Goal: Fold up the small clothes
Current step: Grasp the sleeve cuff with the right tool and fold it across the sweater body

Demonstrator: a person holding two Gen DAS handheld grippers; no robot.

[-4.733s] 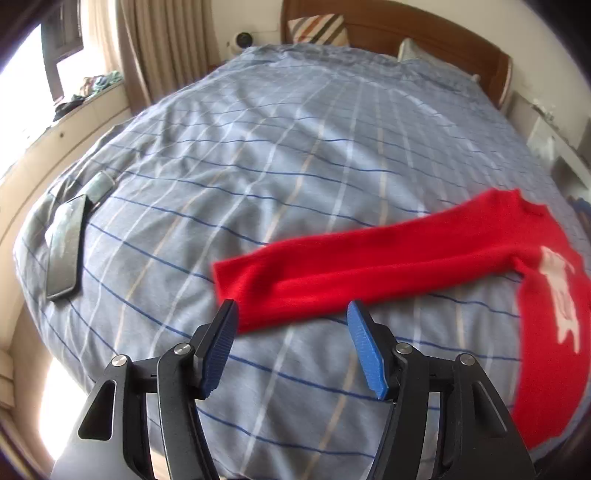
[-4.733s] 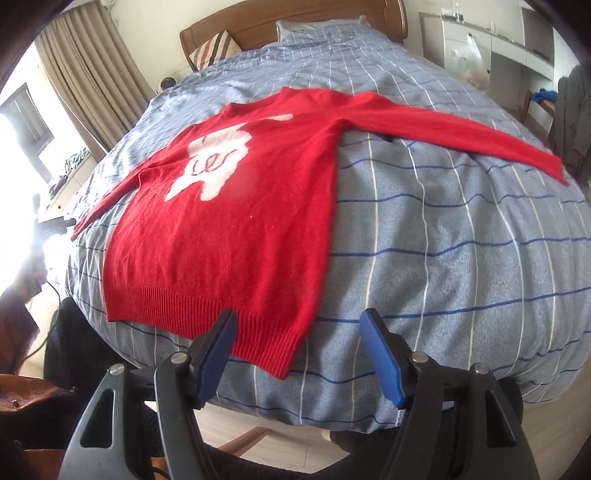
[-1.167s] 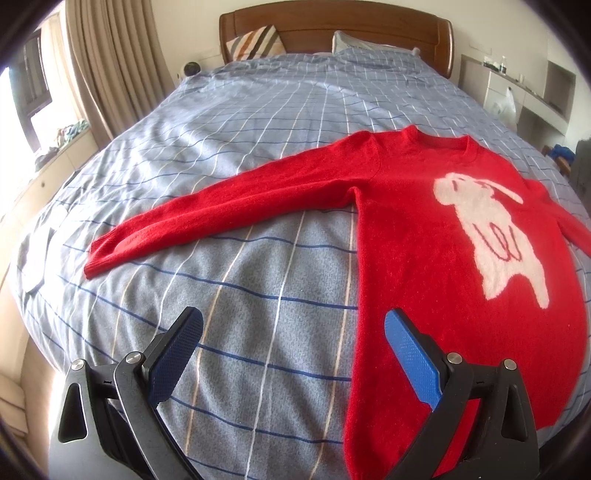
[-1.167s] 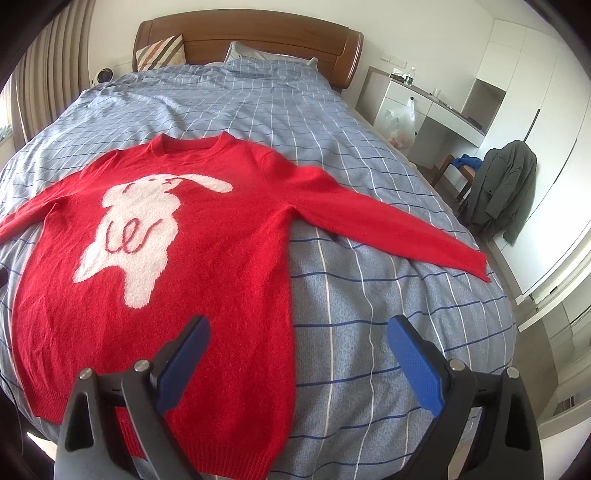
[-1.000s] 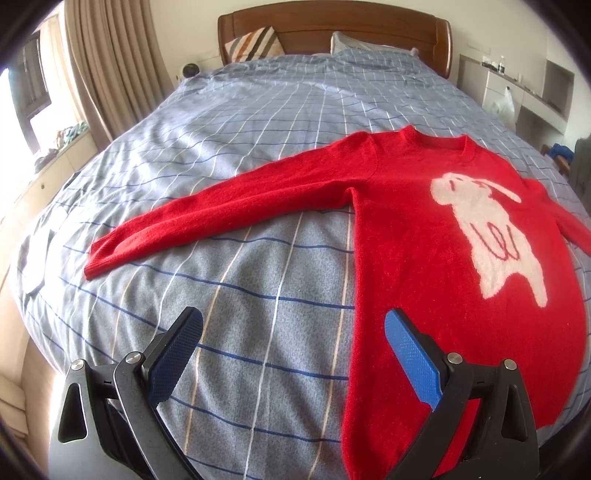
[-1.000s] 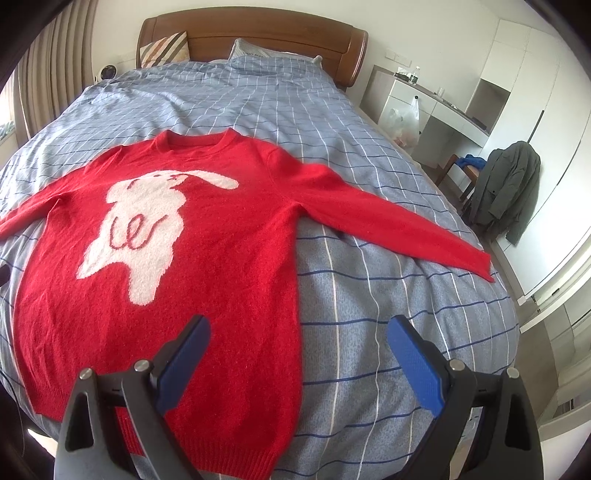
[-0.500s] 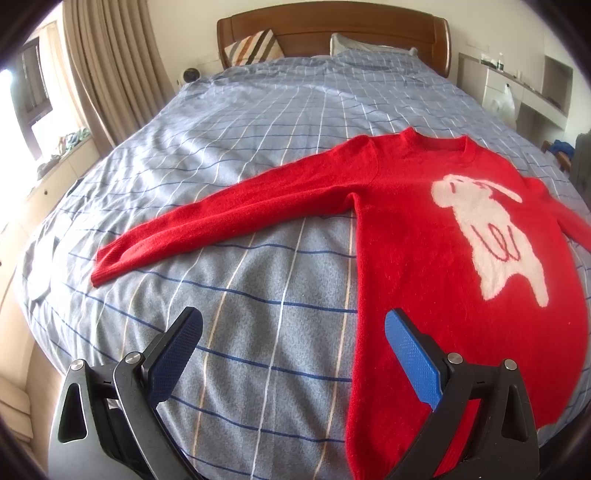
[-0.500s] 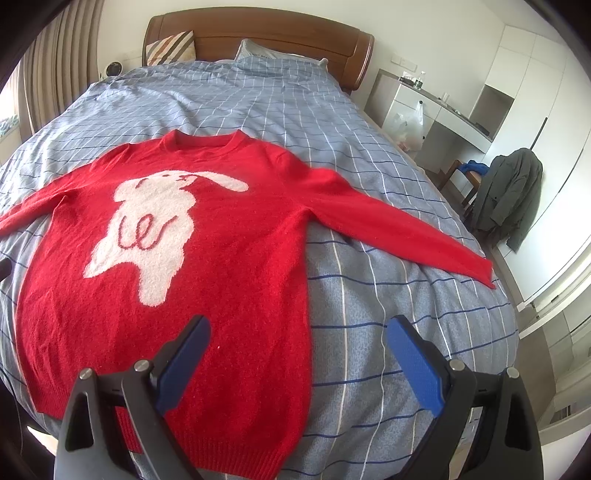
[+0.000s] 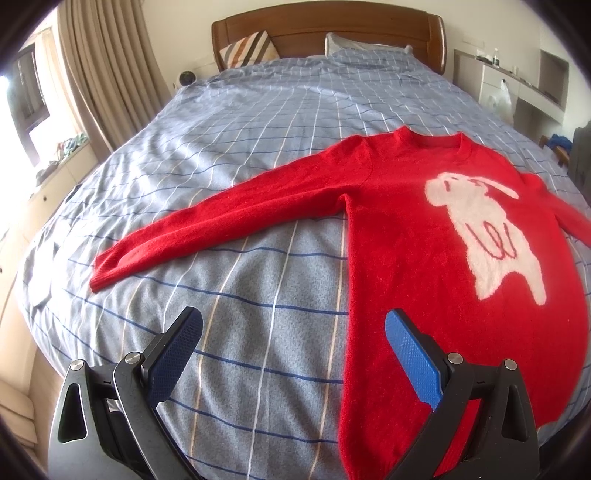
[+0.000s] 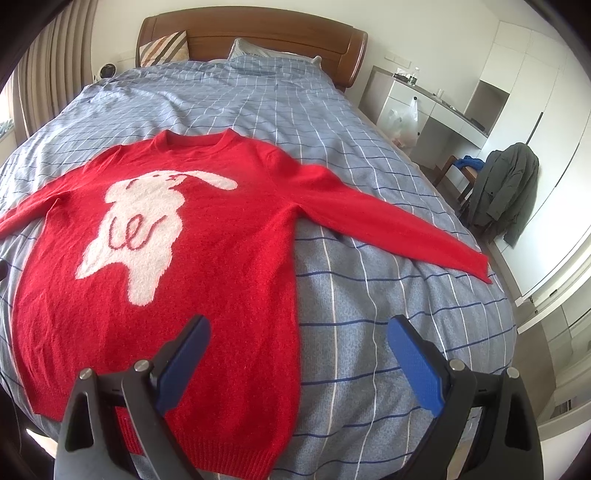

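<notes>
Lying flat and face up on the blue checked bed, the red sweater has both sleeves stretched outward. The left gripper and right gripper hover above its hem, both spread wide, holding nothing.

Both wrist views foot-end, facing headboard, sharing sweater

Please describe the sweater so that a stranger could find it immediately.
Look at the large bed with the blue checked cover and wooden headboard. The sweater lies flat on it, sleeves spread. It is bright red, with a white animal figure on its front.
</notes>
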